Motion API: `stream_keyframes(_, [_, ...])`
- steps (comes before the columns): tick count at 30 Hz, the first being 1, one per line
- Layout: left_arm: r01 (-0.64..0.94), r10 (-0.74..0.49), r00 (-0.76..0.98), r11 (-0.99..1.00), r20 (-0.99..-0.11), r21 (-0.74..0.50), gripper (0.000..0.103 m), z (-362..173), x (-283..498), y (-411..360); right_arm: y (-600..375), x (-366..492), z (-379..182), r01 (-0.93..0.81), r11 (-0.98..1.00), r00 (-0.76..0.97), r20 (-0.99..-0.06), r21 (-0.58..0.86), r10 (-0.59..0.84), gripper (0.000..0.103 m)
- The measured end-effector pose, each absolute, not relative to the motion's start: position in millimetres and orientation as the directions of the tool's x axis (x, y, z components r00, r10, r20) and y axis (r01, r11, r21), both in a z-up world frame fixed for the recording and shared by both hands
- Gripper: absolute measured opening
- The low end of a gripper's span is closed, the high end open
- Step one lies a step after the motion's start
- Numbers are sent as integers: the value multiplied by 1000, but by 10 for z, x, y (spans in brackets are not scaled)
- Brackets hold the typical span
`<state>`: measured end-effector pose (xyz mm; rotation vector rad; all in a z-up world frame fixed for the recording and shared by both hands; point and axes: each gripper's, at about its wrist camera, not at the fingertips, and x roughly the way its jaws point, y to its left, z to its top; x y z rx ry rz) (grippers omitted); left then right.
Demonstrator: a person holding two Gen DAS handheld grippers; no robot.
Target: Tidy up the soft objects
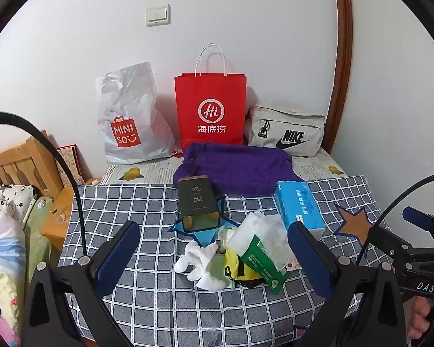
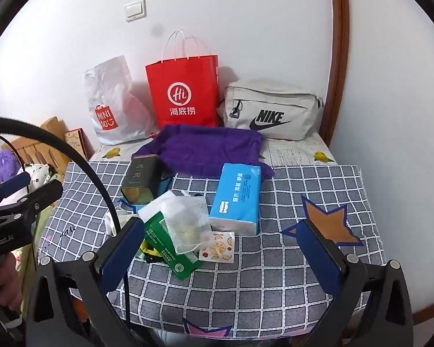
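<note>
Checked grey cloth (image 1: 159, 303) covers the table, with a purple drawstring bag (image 1: 237, 167) at its far edge. Nearer lie a blue tissue pack (image 1: 299, 206) and white socks (image 1: 201, 263), apart. Left gripper (image 1: 214, 256) and right gripper (image 2: 221, 250) hover wide, holding nothing.

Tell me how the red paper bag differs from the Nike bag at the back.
The red paper bag stands upright and tall; the Nike bag lies low and wide. The red one has white loop handles and an open top; the Nike one is beige with a zipper. Both sit against the wall.
</note>
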<state>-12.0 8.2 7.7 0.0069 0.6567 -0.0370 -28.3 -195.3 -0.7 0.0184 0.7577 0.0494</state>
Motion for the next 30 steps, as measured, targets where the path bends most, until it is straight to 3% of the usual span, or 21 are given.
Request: stream_keyframes(30, [30, -20, 789, 1000, -614, 7, 103, 38, -163, 69, -1930, -324, -14, -42, 998, 733, -677, 47, 63, 103])
